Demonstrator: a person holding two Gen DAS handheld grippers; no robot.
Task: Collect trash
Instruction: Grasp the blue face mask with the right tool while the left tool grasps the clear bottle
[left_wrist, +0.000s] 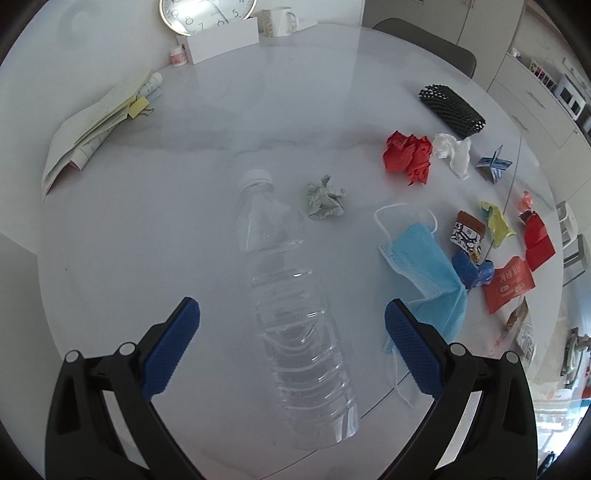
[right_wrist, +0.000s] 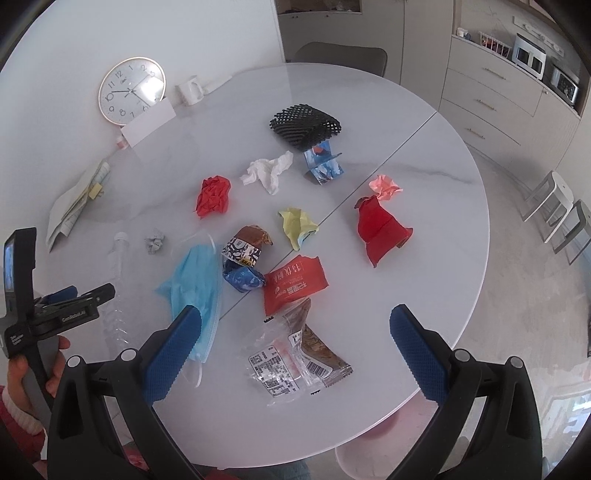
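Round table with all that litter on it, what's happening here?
A person holds a two-finger gripper in each hand over a white table strewn with trash. The left gripper is open, its fingers either side of a clear plastic bottle lying flat, not yet gripped. The right gripper is open above a clear printed wrapper, holding nothing. A blue face mask lies between the two.

Home dining area, round white table (right_wrist: 424, 177), wall clock (right_wrist: 132, 89), mug (right_wrist: 190, 89), cabinet drawers (right_wrist: 491, 99)

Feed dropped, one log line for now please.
left hand-held gripper: open over bottle | right hand-held gripper: open over wrapper | nothing held
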